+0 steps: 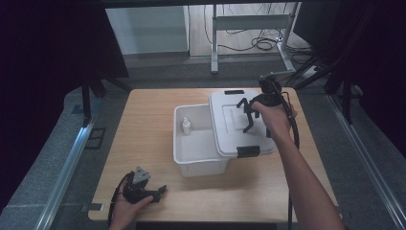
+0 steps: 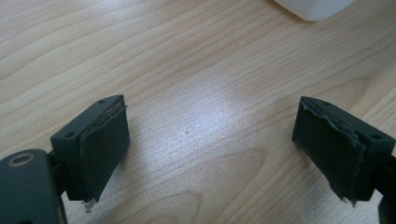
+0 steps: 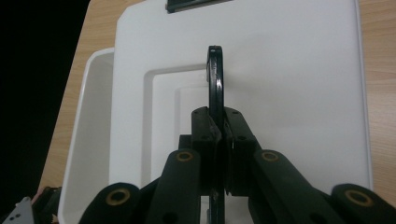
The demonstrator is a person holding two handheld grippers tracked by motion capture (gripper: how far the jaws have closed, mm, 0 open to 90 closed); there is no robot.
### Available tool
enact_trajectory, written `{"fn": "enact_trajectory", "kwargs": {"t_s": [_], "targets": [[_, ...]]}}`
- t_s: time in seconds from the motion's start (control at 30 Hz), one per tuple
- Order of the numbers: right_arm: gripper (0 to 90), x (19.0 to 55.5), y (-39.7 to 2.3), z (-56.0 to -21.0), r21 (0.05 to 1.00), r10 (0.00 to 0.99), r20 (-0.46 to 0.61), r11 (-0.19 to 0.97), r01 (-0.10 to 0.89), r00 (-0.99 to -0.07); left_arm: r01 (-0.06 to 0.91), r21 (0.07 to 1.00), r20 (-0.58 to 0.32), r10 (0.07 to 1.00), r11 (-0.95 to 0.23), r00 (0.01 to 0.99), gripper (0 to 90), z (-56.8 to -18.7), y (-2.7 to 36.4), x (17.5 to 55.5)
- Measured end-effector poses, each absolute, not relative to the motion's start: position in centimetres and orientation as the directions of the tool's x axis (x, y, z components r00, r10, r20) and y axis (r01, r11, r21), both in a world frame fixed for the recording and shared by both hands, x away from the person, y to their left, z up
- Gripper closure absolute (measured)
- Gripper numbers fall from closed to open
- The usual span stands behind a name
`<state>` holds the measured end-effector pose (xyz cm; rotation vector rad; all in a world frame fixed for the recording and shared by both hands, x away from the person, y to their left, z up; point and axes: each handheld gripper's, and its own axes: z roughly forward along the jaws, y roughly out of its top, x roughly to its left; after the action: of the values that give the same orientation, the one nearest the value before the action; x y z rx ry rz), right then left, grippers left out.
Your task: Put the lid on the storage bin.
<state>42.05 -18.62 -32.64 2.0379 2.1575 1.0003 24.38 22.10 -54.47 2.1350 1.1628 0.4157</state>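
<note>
Left tongs (image 1: 160, 190) rest spread on table (image 1: 143, 124); right tongs (image 3: 219, 135), arm outstretched, pinch lid (image 3: 289, 70) handle (image 3: 215, 79)

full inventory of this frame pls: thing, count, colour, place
table: 1, light wood, centre of the high view
box: 1, white, open-topped, mid-table
lid: 1, white with black latches, lying askew over the box's right part
lid handle: 1, black, upright on the lid
bottle: 1, small, whitish, inside the box at its left
metal frame: 1, grey, on the floor beyond the table
left gripper: 1, black, open, near table edge
right gripper: 1, black, shut on lid handle
</note>
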Motion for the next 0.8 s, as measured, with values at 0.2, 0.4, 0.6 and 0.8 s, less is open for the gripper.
{"fn": "enact_trajectory", "kwargs": {"t_s": [0.2,0.4,0.6,0.8], "targets": [[85.4,42.1,-16.4,-32.3,0.442,0.895,0.408,-0.023,0.897,-0.178,0.623,0.682,-0.036,0.833,-0.384,0.553,10.8,-54.5,22.1,24.4],[85.4,42.3,-13.6,-31.8,0.441,0.891,0.4,0.019,0.897,-0.215,0.622,0.682,-0.036,0.832,-0.385,0.554,10.8,-54.5,22.1,24.4],[85.4,42.6,-11.4,-31.6,0.423,0.899,0.38,0.042,0.905,-0.219,0.621,0.683,-0.036,0.831,-0.385,0.555,10.8,-54.5,22.1,24.4],[85.4,42.8,-9.6,-31.9,0.403,0.901,0.375,0.056,0.913,-0.221,0.621,0.683,-0.036,0.831,-0.385,0.556,10.8,-54.5,22.1,24.4]]}}
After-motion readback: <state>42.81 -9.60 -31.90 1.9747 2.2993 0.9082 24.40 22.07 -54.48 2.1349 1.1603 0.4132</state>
